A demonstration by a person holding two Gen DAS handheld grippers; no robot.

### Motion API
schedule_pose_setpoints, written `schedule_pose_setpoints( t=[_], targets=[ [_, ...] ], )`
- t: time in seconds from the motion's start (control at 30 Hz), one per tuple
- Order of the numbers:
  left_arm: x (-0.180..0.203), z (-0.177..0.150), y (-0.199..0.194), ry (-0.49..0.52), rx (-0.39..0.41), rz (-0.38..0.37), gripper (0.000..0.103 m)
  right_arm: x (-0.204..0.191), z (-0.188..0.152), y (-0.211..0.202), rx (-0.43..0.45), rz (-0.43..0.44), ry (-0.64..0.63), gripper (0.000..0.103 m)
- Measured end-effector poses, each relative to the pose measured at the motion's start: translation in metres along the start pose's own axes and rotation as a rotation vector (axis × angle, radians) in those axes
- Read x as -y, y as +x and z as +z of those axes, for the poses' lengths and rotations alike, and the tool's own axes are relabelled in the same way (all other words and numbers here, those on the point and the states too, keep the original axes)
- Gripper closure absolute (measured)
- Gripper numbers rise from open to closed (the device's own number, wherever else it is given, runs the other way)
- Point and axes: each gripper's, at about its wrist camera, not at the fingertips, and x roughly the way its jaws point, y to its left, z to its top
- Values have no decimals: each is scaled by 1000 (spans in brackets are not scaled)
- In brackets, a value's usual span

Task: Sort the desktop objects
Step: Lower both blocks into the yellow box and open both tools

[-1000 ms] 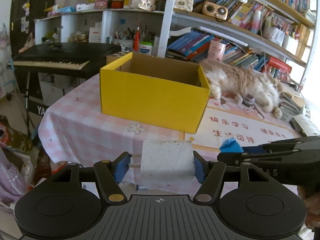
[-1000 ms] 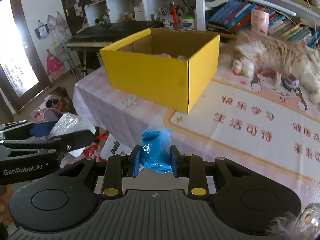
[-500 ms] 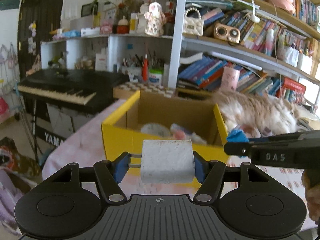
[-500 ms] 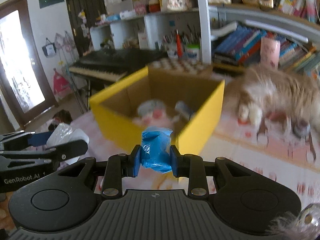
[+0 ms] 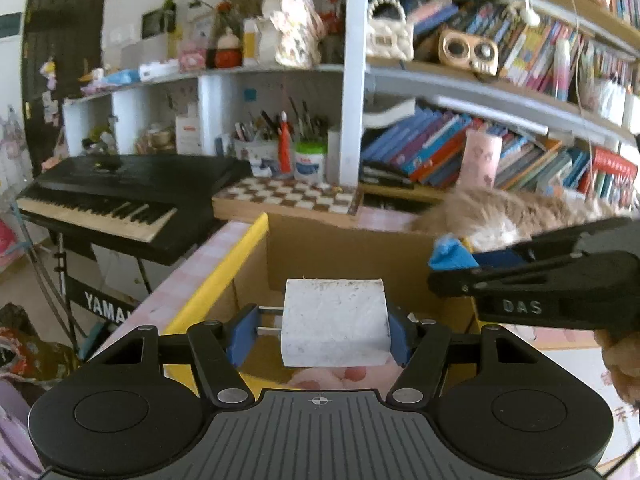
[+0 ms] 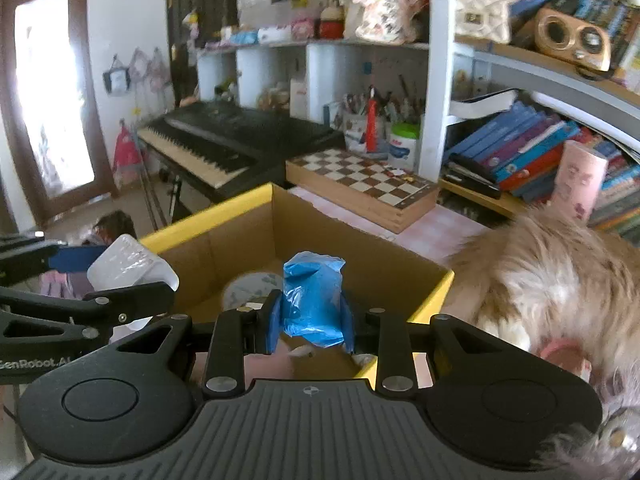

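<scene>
My left gripper (image 5: 320, 334) is shut on a white block (image 5: 335, 330) and holds it over the open yellow cardboard box (image 5: 218, 274). My right gripper (image 6: 311, 324) is shut on a crumpled blue plastic roll (image 6: 313, 298), also above the box (image 6: 434, 294). Each gripper shows in the other's view: the right one with the blue roll (image 5: 450, 254) to the right, the left one with the white block (image 6: 128, 262) to the left. Pink and round items lie inside the box, partly hidden.
A fluffy cat (image 6: 560, 280) lies on the table just right of the box. A chessboard (image 6: 364, 186) sits behind the box. A black keyboard (image 5: 116, 196) stands to the left, beyond the table edge. Bookshelves (image 5: 480, 148) fill the back.
Both grippers have moved forward and up from the table's front edge to above the yellow box, each still holding its object.
</scene>
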Motion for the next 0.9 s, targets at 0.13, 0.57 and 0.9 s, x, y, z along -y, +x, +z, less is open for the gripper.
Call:
schedule_pose_setpoints(
  t=[0.13,0.57,0.9],
  targets=[
    [8,3,23,32,-50,-22,38,11,5,28,-39,5,-42,76],
    [29,1,72,64,-183,-43,38,27,19,100,-195,77,-140,76],
    [20,-3,66,-1,-158,-27,27,21,23,117,-235,121,-152,76]
  ],
)
